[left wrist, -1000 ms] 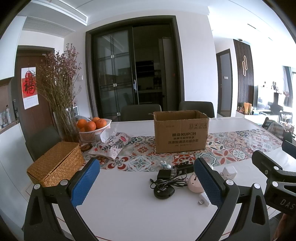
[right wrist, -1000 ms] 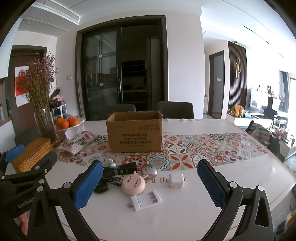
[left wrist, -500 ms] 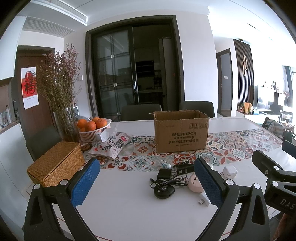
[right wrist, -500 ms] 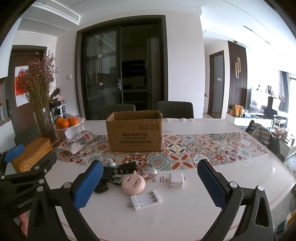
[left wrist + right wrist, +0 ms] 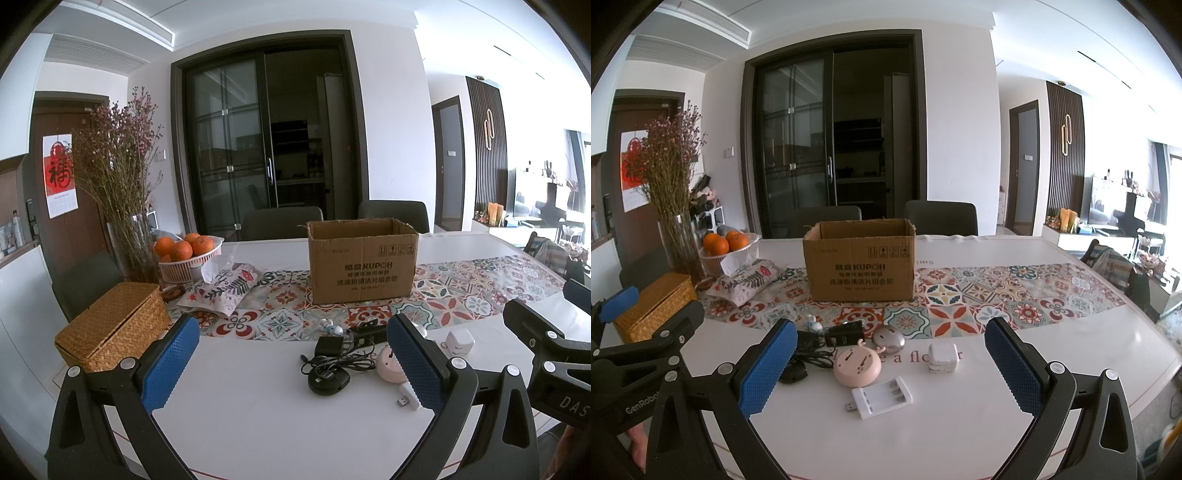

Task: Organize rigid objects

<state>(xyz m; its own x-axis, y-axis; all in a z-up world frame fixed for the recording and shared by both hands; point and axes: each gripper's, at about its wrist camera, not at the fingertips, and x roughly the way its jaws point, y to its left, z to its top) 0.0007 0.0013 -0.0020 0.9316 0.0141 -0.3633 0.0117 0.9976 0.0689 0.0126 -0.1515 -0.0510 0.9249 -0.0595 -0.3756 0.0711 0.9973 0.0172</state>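
**Right wrist view: nothing moved, sorting not begun**

Right wrist view matches the frames from a second ago: the right gripper (image 5: 890,363) hangs above the worktop (image 5: 960,428) with its jaws spread wide and empty, exactly as before. The left gripper (image 5: 291,365) is likewise unchanged, jaws released and holding nothing.

The small items lie untouched in a loose cluster near the front edge: a white battery charger (image 5: 881,397), a pink round gadget (image 5: 857,367), a white cube plug (image 5: 943,357), a grey oval device (image 5: 888,339) and a black adapter with tangled cable (image 5: 332,360). Behind them, on the patterned runner (image 5: 997,295), stands the open cardboard box (image 5: 860,271), probably where they belong.

With no change, the task appears to be at its very start; a first pick is yet to come.
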